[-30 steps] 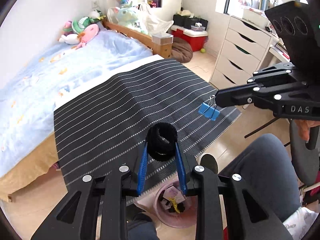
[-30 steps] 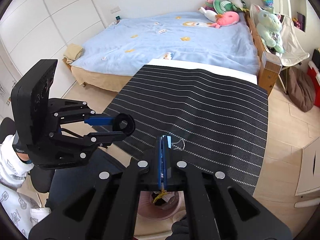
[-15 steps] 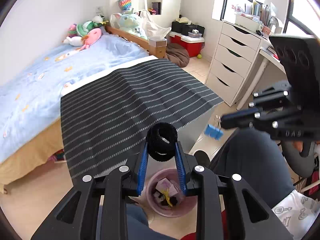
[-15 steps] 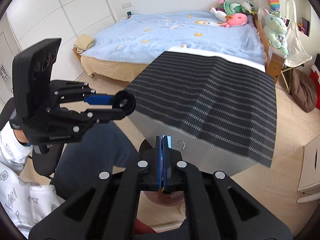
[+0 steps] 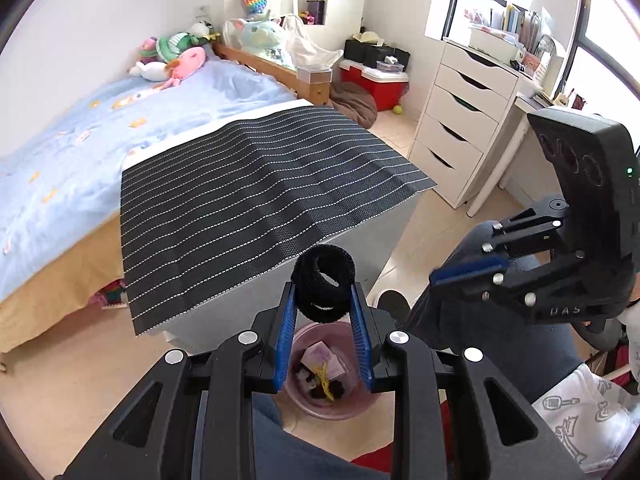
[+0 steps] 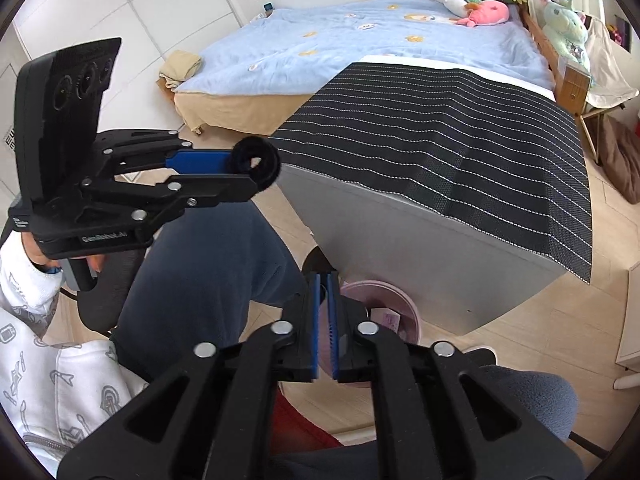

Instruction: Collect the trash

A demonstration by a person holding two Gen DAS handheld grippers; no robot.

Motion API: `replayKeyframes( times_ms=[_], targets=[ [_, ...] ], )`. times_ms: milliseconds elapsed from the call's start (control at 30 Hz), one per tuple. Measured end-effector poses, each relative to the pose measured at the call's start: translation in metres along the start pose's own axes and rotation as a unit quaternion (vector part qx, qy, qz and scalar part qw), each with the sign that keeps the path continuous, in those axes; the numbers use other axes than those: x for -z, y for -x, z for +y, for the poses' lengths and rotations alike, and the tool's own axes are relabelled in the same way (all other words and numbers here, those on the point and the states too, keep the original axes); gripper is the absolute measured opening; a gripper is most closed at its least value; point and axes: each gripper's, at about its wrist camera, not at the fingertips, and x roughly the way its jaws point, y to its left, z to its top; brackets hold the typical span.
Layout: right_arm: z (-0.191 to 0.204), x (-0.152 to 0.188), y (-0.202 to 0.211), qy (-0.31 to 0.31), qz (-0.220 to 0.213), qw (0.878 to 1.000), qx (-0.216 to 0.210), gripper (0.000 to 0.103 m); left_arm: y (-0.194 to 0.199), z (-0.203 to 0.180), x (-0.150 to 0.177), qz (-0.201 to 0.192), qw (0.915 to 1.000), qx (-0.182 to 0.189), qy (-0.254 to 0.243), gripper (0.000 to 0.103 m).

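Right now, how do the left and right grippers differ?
The left gripper is shut on a black fuzzy ring; the right gripper holds nothing, its jaws having just been opening to a narrow gap. The left gripper's jaws stand wider apart, spanning the ring, than the right gripper's. Both point down near the pink bin on the floor.

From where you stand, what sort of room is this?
Most likely a bedroom, perhaps a child's: a bed with a light blue cover, plush toys piled by its head, and a white chest of drawers under the window.
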Motion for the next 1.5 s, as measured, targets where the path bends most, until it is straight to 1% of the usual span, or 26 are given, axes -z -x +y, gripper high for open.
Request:
replayKeyframes(
  times_ms=[33,100,133,233,433,600,700,867,1000,1067,1100,1133,1200,1267,1333,1500],
  targets=[
    [-0.001,0.0,0.0,-0.006,-0.003,1.0,0.001,0.062,0.0,0.0,0.001,0.0,1.0,-0.001,0.0,0.027],
    [-0.006,0.0,0.003,-0.026,-0.012,1.0,0.006,0.081,-0.001,0.001,0.002,0.001,1.0,-0.001,0.001,0.027],
    [-0.008,0.0,0.003,-0.032,-0.013,0.999,0.013,0.088,-0.001,0.001,0.002,0.002,1.0,0.0,0.002,0.027],
    [-0.011,0.0,0.006,-0.042,-0.021,0.998,0.03,0.094,-0.002,-0.001,0.003,0.004,1.0,0.003,0.001,0.027],
    [-0.013,0.0,0.019,-0.046,-0.042,0.997,0.053,0.097,0.0,-0.004,0.005,0.005,0.9999,0.011,0.002,0.027],
    [-0.015,-0.003,0.026,-0.069,-0.043,0.995,0.066,0.097,0.0,-0.009,0.006,0.005,0.9999,0.014,-0.004,0.027],
    [-0.014,-0.003,0.033,-0.065,-0.052,0.993,0.084,0.097,0.0,-0.013,0.008,0.009,0.9998,0.018,-0.009,0.027],
    [-0.018,-0.003,0.041,-0.072,-0.061,0.991,0.094,0.097,0.0,-0.02,0.007,0.01,0.9995,0.023,-0.017,0.027],
    [-0.022,-0.002,0.044,-0.08,-0.065,0.99,0.099,0.097,0.001,-0.025,0.008,0.011,0.9991,0.029,-0.028,0.031],
    [-0.024,-0.002,0.046,-0.084,-0.066,0.989,0.1,0.097,0.0,-0.026,0.008,0.012,0.9991,0.031,-0.028,0.041],
    [-0.024,-0.002,0.046,-0.085,-0.066,0.989,0.1,0.097,0.0,-0.026,0.008,0.009,0.9991,0.032,-0.027,0.06],
    [-0.025,-0.001,0.047,-0.085,-0.067,0.989,0.1,0.097,0.001,-0.026,0.008,0.005,0.9991,0.034,-0.025,0.075],
    [-0.025,0.0,0.047,-0.086,-0.067,0.989,0.099,0.097,0.002,-0.024,0.008,-0.002,0.9992,0.037,-0.018,0.089],
    [-0.026,-0.001,0.046,-0.087,-0.067,0.989,0.098,0.097,0.001,-0.022,0.007,-0.003,0.9993,0.034,-0.012,0.09],
    [-0.026,-0.001,0.046,-0.088,-0.066,0.989,0.098,0.098,-0.001,-0.02,0.007,-0.002,0.9995,0.03,-0.006,0.094],
    [-0.025,0.0,0.046,-0.088,-0.066,0.989,0.1,0.098,0.001,-0.014,0.007,-0.008,0.9998,0.019,0.007,0.095]
  ],
)
